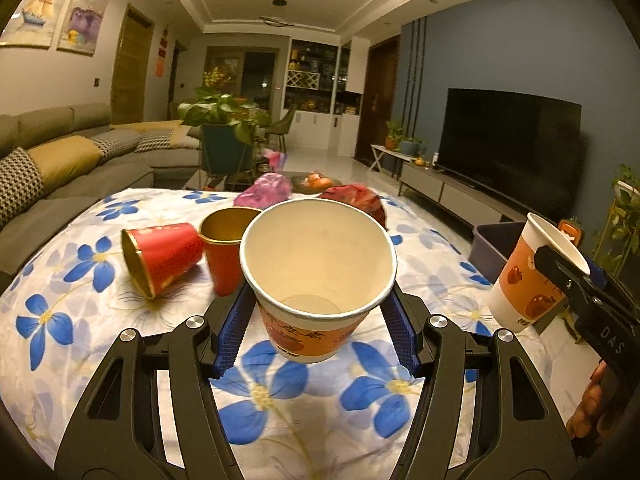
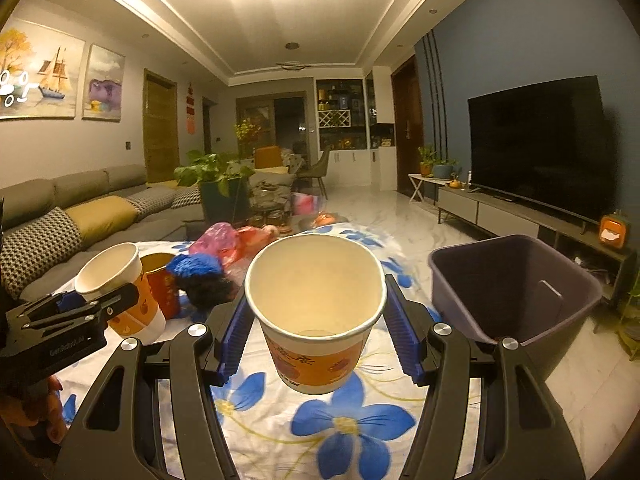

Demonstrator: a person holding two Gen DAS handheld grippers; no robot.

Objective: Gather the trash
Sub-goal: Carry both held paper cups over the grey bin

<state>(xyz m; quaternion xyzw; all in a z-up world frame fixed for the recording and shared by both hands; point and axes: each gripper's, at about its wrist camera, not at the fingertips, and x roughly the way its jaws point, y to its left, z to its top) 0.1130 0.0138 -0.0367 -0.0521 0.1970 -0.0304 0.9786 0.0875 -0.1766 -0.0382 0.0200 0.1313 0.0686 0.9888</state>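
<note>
Here we hold two orange-printed white paper cups above the flowered tablecloth (image 1: 120,312): the left gripper (image 1: 320,312) clasps one cup (image 1: 316,264), the right gripper (image 2: 316,320) the other cup (image 2: 316,300). Ahead on the table, one red cup (image 1: 164,258) lies tipped against an upright red cup (image 1: 224,252), with crumpled wrappers (image 1: 266,194) behind. A grey bin (image 2: 516,292) stands just beside the table, on the right.
</note>
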